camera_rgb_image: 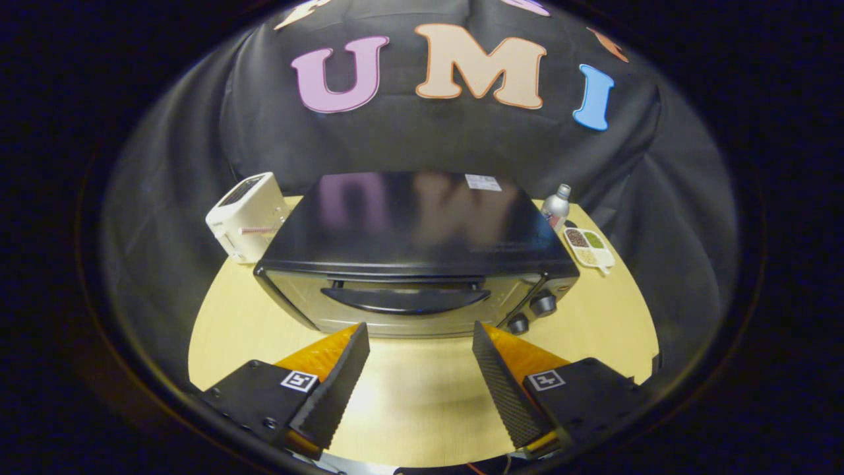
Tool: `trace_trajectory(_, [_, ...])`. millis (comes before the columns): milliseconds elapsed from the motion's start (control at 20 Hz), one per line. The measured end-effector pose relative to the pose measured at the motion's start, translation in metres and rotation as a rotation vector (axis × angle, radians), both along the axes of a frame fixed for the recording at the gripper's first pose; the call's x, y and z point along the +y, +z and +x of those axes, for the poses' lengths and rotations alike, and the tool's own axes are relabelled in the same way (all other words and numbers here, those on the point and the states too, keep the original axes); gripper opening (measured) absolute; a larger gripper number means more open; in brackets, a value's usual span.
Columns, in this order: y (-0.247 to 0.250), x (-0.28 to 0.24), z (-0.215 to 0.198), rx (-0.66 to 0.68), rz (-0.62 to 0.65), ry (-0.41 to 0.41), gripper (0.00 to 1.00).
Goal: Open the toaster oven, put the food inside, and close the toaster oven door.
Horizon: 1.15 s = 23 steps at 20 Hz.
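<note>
Tongs (pixel 420 343) spread wide, gripping nothing, over bare counter (pixel 422 402). Just ahead: toaster oven (pixel 415 264), door (pixel 395 310) shut, handle (pixel 405 300) facing the gap. Fits two stages — door due to be opened, or food in and door closed again. Glass too dark to see inside; can't pick out the food. Beyond — white toaster (pixel 247 214), bottle (pixel 556 206), sectioned dish (pixel 589 247).

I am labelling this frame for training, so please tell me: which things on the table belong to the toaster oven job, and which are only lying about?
For the job:
- toaster oven, door shut
- door handle, just beyond the fingers
- tongs, open, holding nothing

Only lying about:
- white toaster, left of the oven
- small bottle, right of the oven
- divided dish with seeds, beside the bottle
</note>
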State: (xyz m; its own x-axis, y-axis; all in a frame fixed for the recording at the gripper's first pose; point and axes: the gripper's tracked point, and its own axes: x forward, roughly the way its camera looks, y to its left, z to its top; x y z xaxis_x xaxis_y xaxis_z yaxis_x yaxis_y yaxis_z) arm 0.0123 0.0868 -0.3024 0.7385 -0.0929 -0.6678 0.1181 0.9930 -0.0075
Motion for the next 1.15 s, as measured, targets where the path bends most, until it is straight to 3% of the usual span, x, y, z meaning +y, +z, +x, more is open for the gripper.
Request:
trace_trajectory(150, [0.045,-0.012,0.011,-0.094,-0.046,0.011,0.99])
trace_trajectory(450, [0.148,-0.026,0.037,-0.405,-0.051,0.029,0.99])
trace_trajectory(700, [0.187,-0.035,0.037,-0.568,0.005,0.044,0.99])
trace_trajectory(1150, [0.219,-0.068,0.017,-0.672,0.001,0.076,0.99])
